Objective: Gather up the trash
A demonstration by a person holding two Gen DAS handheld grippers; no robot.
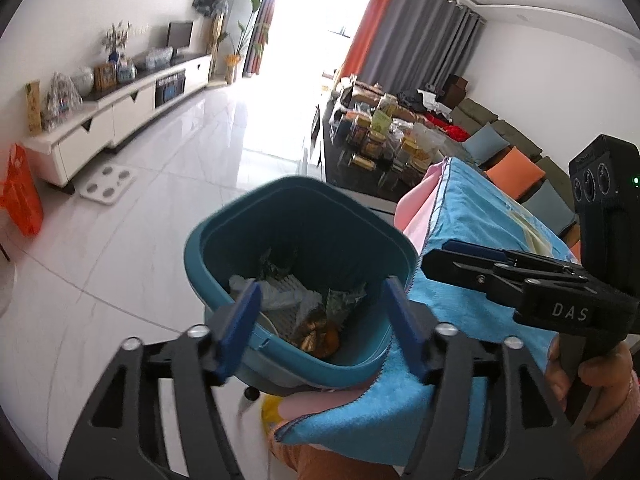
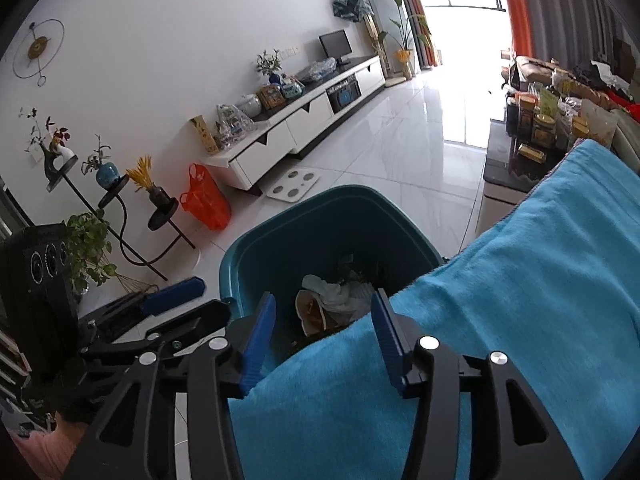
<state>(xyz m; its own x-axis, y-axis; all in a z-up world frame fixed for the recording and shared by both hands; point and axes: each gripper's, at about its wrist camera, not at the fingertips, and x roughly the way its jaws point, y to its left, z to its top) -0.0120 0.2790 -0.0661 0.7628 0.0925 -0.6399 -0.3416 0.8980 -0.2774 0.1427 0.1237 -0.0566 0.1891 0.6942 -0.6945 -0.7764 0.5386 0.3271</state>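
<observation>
Teal trash bin [image 1: 304, 240] at frame center, on white floor [image 1: 160, 200], trash [image 1: 316, 332] inside. Left hand-held gripper [image 1: 320, 328] spread, empty, above bin. Right hand-held gripper [image 2: 324, 340] spread, empty; blue towel [image 2: 500, 300] at 4 o'clock, touching bin rim.

Just ahead of the left gripper's [image 1: 320, 320] blue pads, the bin [image 1: 224, 236] shows teal, white and brownish-gold trash [image 1: 316, 338] inside. To its right, a bright blue towel [image 1: 472, 216] over pink cloth [image 1: 416, 208]. Far left, an orange bag [image 1: 20, 196]; beyond, orange-and-grey curtains [image 1: 404, 32].
</observation>
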